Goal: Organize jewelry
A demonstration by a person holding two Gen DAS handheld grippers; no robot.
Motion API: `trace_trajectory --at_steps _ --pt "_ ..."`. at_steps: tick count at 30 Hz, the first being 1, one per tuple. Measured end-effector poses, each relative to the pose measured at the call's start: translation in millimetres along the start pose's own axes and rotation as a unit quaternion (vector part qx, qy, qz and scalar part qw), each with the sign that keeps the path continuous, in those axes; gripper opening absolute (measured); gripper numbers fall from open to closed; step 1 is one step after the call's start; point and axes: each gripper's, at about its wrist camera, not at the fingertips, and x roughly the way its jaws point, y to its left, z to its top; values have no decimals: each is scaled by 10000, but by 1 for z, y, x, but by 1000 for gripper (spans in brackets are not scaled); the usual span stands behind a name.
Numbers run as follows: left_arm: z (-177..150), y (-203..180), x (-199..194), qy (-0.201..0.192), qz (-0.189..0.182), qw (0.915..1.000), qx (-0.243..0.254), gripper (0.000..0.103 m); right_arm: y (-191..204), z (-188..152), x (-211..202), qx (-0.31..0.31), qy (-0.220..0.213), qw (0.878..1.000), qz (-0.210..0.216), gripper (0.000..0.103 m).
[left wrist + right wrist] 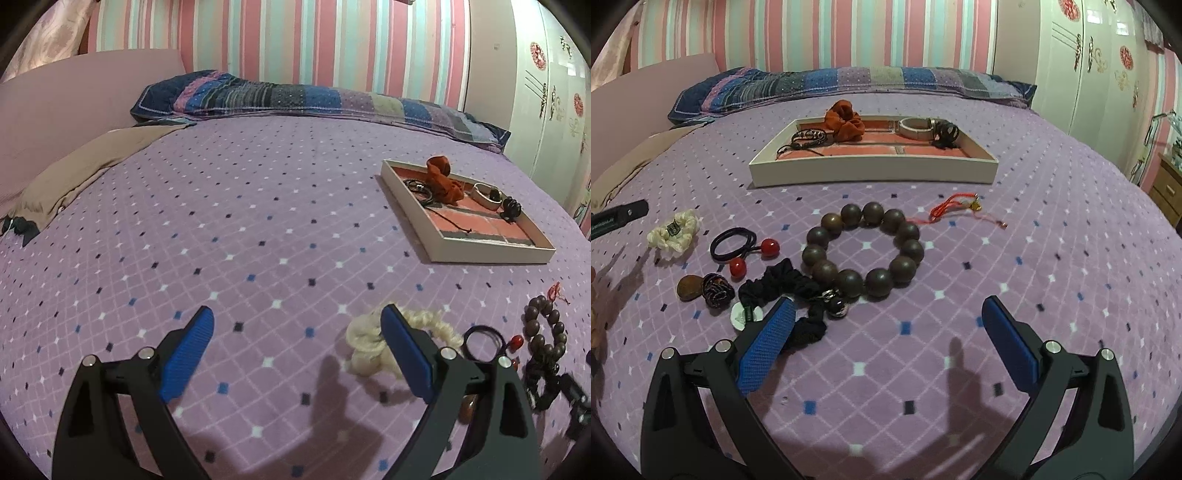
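A white tray (871, 170) with a red lining lies on the purple bedspread and holds an orange scrunchie (846, 122), a black cord bracelet (809, 138), a white bangle (916, 127) and a dark bracelet (945, 134). In front of it lie a brown bead bracelet (864, 251), a red cord charm (956, 208), a cream scrunchie (674, 232), a black hair tie with red balls (738, 245), a black scrunchie (790, 288) and small pieces. My right gripper (890, 332) is open and empty, just before the bead bracelet. My left gripper (299, 339) is open and empty, left of the cream scrunchie (365, 339).
A patchwork pillow (849, 85) lies along the striped wall behind the tray. A beige cloth (74, 177) lies at the bed's left. A white wardrobe (1089, 74) and a wooden nightstand (1167, 188) stand to the right of the bed.
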Motion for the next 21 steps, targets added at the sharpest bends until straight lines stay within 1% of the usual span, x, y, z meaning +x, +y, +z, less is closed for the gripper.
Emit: trace_trajectory --at_steps 2,4,7,10,12,13,16,17,19,21 --pt "2 -4 3 -4 -44 10000 20 90 4 -1 1 -15 15 10000 -64 98" --pt "1 -7 6 5 4 9999 109 90 7 -3 3 -7 36 10000 -42 98" --pt "-2 -11 13 71 -21 9998 193 90 11 -4 3 -33 39 10000 -31 94" --pt "-7 -14 20 158 15 9995 290 90 15 -6 4 -96 75 9999 -40 89" --pt "-9 -16 25 235 -20 9992 321 90 17 -7 5 -101 86 9999 -18 83" --pt "-10 -16 27 257 -23 9991 327 89 17 -8 5 -112 87 9999 -32 82" --pt "-11 -14 28 229 -45 9993 285 87 20 -9 7 -185 128 9997 -48 72" --pt "-11 -13 28 227 -64 9994 259 84 21 -9 8 -184 141 9997 -40 70" --pt "-11 -12 32 320 -188 9990 239 65 22 -10 9 -181 170 9997 -7 66" --pt "-12 -13 35 384 -282 9986 247 60 24 -11 11 -179 187 9997 31 61"
